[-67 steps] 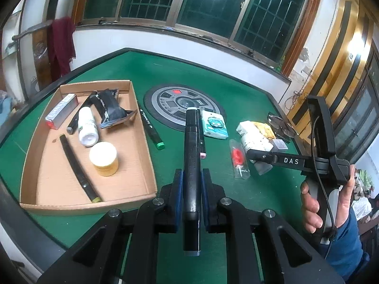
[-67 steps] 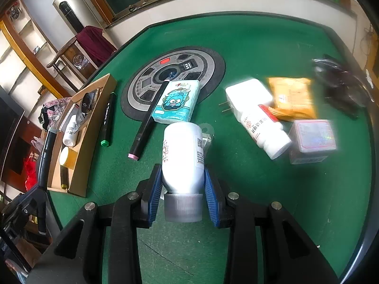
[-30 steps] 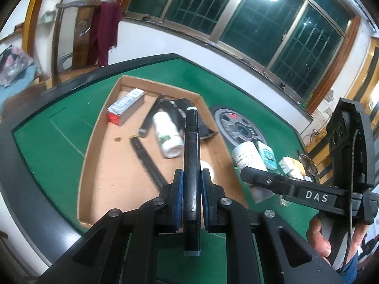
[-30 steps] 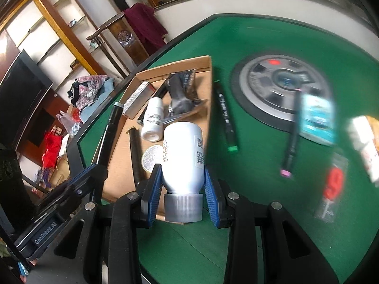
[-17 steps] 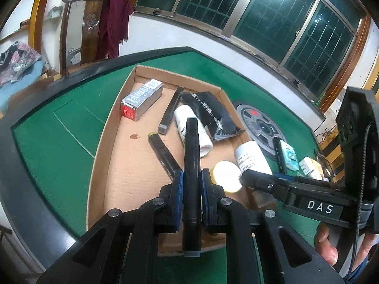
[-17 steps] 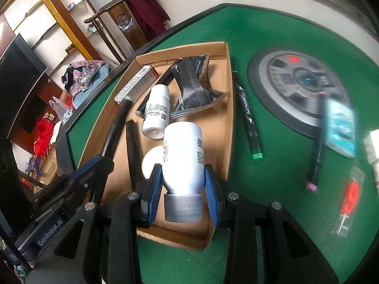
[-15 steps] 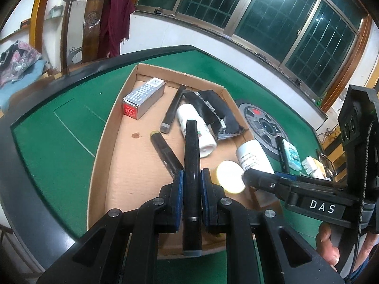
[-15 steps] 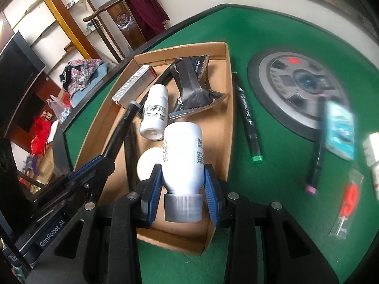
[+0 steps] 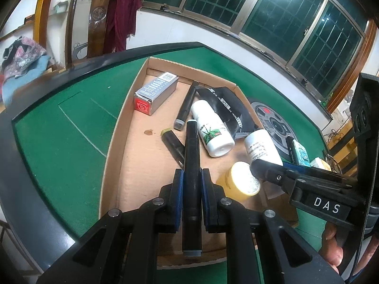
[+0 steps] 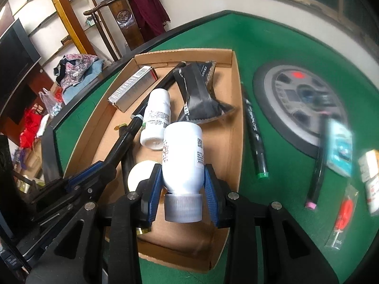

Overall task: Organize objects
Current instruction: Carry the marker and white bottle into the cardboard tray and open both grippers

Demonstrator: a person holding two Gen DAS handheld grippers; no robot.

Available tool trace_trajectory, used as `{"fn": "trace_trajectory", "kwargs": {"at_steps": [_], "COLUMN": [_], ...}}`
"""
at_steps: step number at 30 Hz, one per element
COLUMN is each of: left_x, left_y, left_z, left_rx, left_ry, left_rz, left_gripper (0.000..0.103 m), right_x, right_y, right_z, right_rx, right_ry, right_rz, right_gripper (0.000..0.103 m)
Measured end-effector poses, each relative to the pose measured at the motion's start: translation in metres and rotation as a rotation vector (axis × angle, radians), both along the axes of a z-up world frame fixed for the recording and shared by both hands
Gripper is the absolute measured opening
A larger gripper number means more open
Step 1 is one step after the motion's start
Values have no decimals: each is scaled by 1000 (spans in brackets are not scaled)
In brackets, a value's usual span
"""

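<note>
Both grippers are hanging over the box (image 9: 111, 146): left gripper (image 9: 191, 177) clamping a black marker (image 9: 192, 156), right gripper (image 10: 182, 187) clamping a white bottle (image 10: 182, 156). Several items are already lying boxed. Two markers (image 10: 254, 127) and packets are waiting on the felt (image 10: 284, 213).
</note>
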State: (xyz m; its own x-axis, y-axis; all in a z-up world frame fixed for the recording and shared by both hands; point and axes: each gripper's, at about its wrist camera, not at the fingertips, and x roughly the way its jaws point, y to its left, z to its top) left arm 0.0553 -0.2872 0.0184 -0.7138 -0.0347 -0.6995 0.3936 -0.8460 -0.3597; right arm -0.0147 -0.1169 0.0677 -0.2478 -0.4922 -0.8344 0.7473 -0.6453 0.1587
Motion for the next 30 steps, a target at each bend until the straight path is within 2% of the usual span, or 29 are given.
{"fn": "trace_trajectory", "kwargs": {"at_steps": [10,17,23,24,26,28,30], "left_x": [-1,3,8,9,11,14,16], "left_y": [0,-1,4,4,4,6,9], "left_z": [-1,2,12,13,17,22,27], "left_rx": [1,40,16,18,20,8,-7], "left_ry": [-10,3,15,19,27,43,50], "left_rz": [7,9,18,17,22,33,36], "left_gripper": [12,14,14,15,29,39,40], "right_x": [-3,1,3,4,4,4,3], "right_y": [-6,-5,1,2,4,9,14], "right_z": [2,4,16,17,19,21,23], "right_rx": [22,34,1,-5,-13,-28,-41], "right_ry": [50,93,131,129,125,116,109], "right_rz": [-14,-29,-38,-38,-41,-45,-48], "right_gripper": [32,32,32,32,32,32,32]}}
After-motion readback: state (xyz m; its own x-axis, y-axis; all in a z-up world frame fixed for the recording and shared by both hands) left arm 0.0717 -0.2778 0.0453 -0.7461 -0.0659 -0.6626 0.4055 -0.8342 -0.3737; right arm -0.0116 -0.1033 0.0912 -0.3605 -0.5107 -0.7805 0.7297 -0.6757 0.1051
